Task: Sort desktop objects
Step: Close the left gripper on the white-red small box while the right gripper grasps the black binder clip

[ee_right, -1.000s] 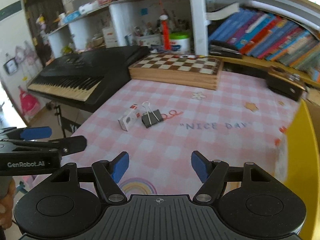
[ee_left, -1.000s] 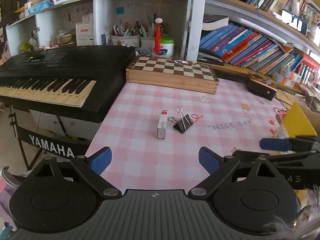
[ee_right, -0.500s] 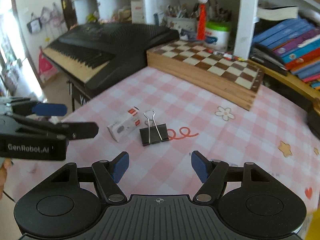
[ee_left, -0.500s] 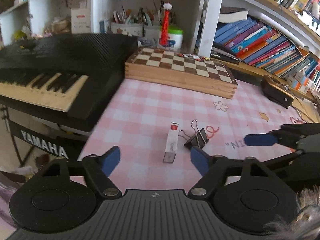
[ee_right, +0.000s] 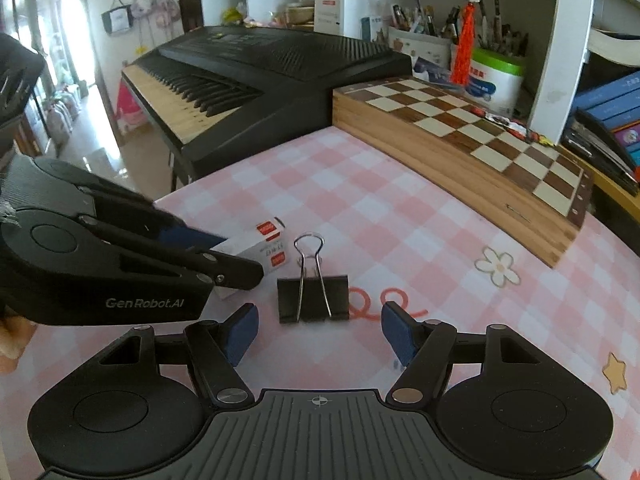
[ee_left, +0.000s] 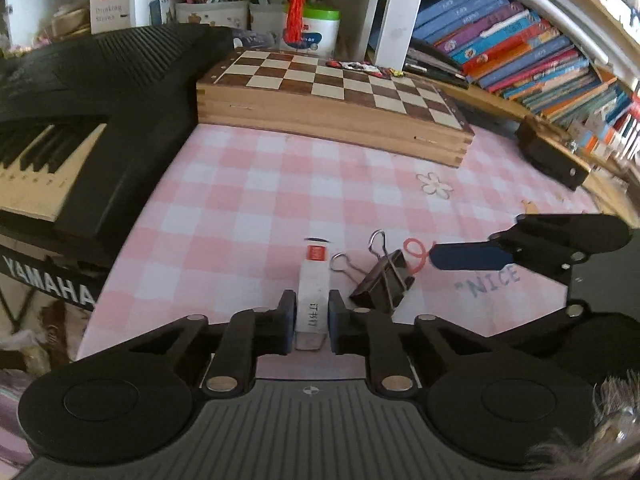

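Left gripper [ee_left: 312, 318] has just closed, clamping the small white box [ee_left: 313, 280] just left of the binder clip [ee_right: 313, 298]. Right gripper [ee_right: 316, 334] gapes, empty, short of the clip.

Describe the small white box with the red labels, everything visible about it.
The small white cardboard box is a slim oblong carton with red label patches at one end and dark print on its faces. It lies flat on the pink checked tablecloth, just left of the black binder clip, apart from it. The left gripper has just closed on its near end: the blue pads press both long sides. The far end with the red label sticks out beyond the jaws.
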A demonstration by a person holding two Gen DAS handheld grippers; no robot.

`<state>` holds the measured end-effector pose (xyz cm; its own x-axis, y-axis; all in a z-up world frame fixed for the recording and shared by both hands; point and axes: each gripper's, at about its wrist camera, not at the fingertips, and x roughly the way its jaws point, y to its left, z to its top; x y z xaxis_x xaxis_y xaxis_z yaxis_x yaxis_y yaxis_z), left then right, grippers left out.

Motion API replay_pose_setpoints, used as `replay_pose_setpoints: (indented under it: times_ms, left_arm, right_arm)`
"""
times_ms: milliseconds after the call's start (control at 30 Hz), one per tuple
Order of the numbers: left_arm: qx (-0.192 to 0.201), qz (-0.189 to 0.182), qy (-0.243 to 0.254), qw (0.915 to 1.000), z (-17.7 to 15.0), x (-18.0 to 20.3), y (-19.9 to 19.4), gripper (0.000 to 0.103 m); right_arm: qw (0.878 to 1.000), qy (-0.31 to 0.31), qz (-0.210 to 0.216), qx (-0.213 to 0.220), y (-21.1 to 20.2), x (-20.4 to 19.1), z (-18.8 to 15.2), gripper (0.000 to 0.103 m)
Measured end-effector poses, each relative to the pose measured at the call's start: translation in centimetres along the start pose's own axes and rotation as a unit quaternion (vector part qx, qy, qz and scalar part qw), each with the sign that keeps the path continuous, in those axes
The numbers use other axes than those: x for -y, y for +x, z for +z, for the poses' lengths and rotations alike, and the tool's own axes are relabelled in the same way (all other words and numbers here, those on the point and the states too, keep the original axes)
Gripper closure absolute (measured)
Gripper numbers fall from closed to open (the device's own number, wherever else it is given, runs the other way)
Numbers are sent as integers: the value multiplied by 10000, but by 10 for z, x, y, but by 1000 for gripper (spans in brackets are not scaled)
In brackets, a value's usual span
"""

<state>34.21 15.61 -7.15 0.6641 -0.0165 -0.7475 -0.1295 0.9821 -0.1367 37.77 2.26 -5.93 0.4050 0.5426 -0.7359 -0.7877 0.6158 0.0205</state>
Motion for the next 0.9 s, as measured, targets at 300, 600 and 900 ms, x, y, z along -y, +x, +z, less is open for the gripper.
replay_pose_setpoints:
  times_ms: [300,600,900]
  left_arm:
    - [273,-96,-508,9983,-5,-15,-32,90]
    - [449,-115,-696,9965,-10,-20,-59,90]
    - [604,-301,-611,9958,-19,-14,-88,90]
  right_arm:
    - [9999,5,101,99,11,1,6,44]
    - [9996,101,-36,251,0,-7,12,64]
    - [9969,431,-426,498,-42,-19,12,64]
